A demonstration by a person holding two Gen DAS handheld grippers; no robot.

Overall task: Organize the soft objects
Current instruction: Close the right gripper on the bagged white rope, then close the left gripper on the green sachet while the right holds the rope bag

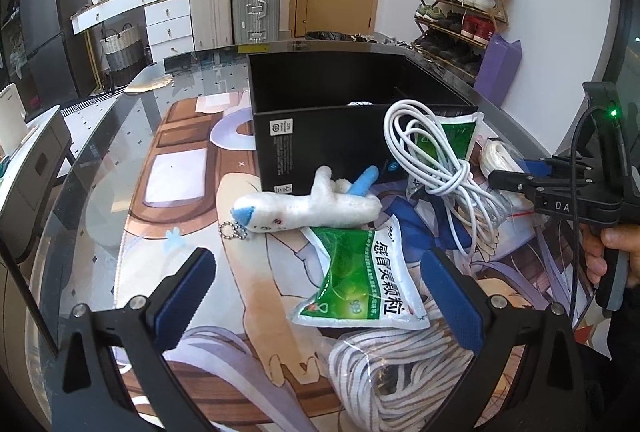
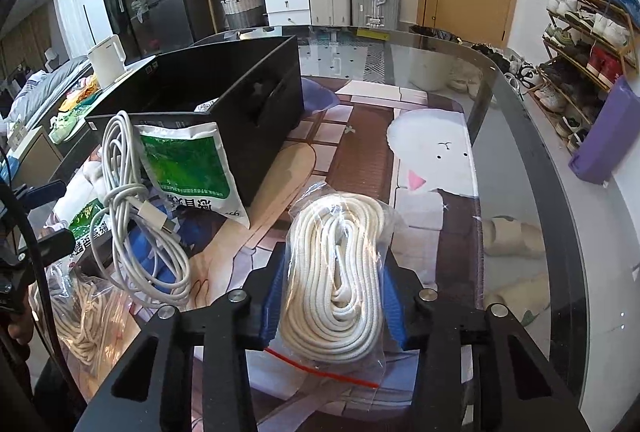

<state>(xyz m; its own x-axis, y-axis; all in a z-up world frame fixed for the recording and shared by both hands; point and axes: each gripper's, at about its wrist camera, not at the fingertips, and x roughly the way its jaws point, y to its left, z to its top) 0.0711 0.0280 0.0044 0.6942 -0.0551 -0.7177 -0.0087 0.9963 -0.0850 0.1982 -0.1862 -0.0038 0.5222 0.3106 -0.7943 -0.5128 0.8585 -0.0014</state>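
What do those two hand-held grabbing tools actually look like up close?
Each is a black plastic frame that forks into two jaws, lined with ribbed blue pads and fastened by round silver bolts. Seen from the left one, the right gripper has a pistol-style handle, white letters "DA" on its side, a thin black cable looping over it and a small green light on top.

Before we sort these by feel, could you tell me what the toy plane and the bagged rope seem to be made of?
Toy plane: fuzzy white plush, apparently fabric; nubbly pile shows.
Bagged rope: cream braided cord, perhaps cotton, matte, in a glossy clear plastic bag with glare.
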